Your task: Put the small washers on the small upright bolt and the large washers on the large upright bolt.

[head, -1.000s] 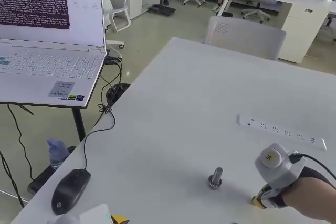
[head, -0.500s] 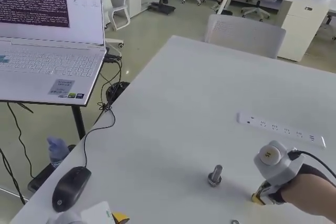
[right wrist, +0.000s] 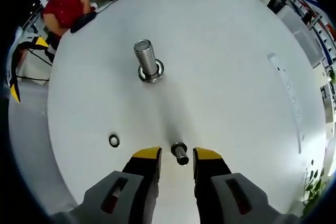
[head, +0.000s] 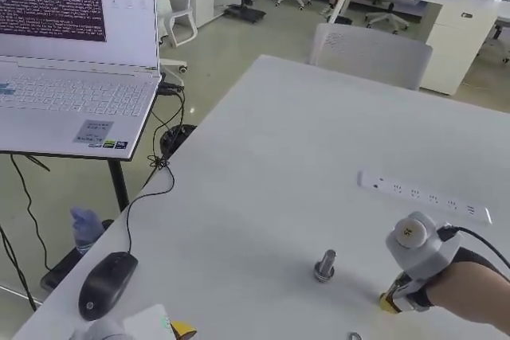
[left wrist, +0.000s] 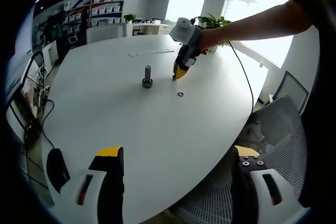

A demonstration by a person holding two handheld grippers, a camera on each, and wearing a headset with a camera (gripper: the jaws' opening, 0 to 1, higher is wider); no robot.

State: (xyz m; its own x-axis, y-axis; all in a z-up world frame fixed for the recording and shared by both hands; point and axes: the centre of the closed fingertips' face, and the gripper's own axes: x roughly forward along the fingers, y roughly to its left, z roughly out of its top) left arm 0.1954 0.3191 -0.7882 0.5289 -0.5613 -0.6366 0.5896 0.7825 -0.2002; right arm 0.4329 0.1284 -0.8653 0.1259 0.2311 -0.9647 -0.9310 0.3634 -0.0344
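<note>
The right gripper (right wrist: 177, 155) is pointed down at the table (right wrist: 226, 51). Its yellow-tipped jaws are parted just a little, and the small upright bolt (right wrist: 180, 153) sits right in the gap between them. A sliver of table can be seen on each side of the bolt, so nothing is actually clamped.

In the head view that gripper (head: 390, 302) is held low at the lower right by a hand (head: 466, 288) wrapped in something dark. A cable is looped off behind it. From the left gripper view a bare forearm (left wrist: 252, 22) is seen reaching in from the upper right, angled down to the gripper.

The large upright bolt (right wrist: 147, 59) is stood a bit further out on the table, well apart from the small one. A flat ring is seen round its foot; whether that's a washer or part of the bolt can't be told. One loose washer (right wrist: 114, 140) is lying flat on the table beside the right gripper's jaws, touching nothing.

The left gripper (left wrist: 178, 151) is held back at the near table edge with its jaws spread wide and nothing between them.

Further off, a white power strip (head: 422, 193) is laid across the table. A black mouse (head: 102, 284) is near the corner, and an open laptop (head: 76, 93) is on a stand off to the side.
</note>
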